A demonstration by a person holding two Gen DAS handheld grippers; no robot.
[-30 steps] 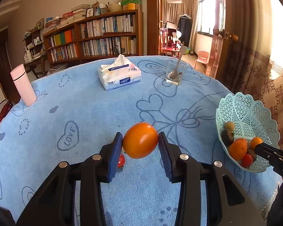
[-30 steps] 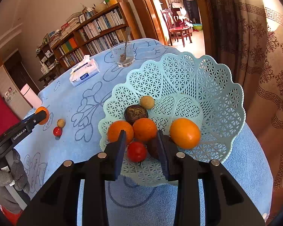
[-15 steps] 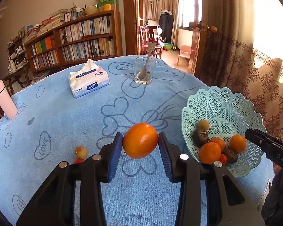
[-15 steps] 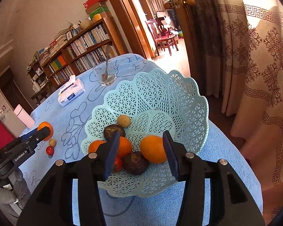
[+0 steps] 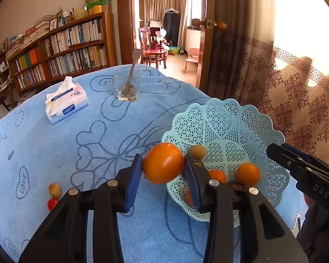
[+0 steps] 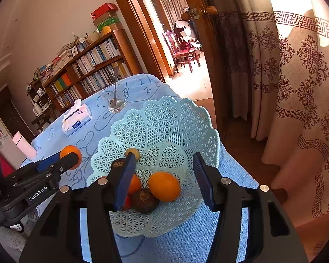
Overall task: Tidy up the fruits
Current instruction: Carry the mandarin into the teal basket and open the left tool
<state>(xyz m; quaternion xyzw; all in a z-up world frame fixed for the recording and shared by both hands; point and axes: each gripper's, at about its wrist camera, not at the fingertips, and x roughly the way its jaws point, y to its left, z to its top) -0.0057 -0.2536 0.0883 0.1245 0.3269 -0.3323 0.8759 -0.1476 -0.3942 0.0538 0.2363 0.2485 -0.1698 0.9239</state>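
We hold an orange (image 5: 163, 163) clamped between the blue pads of the left gripper (image 5: 162, 173), lifted off the table (image 5: 54, 149) just beside the near rim of the lattice basket (image 5: 226, 118). The right gripper (image 6: 162, 175) hangs over the basket with its jaws apart; they have just been opening, and nothing is pinched between them. The basket sits near the table's right edge and holds a second orange (image 6: 164, 186), a dark brown fruit (image 6: 144, 200) and a small tan fruit (image 5: 197, 151). A small tan fruit on the cloth (image 5: 54, 190) and a red one (image 5: 52, 203) touching it lie near the table's left edge.
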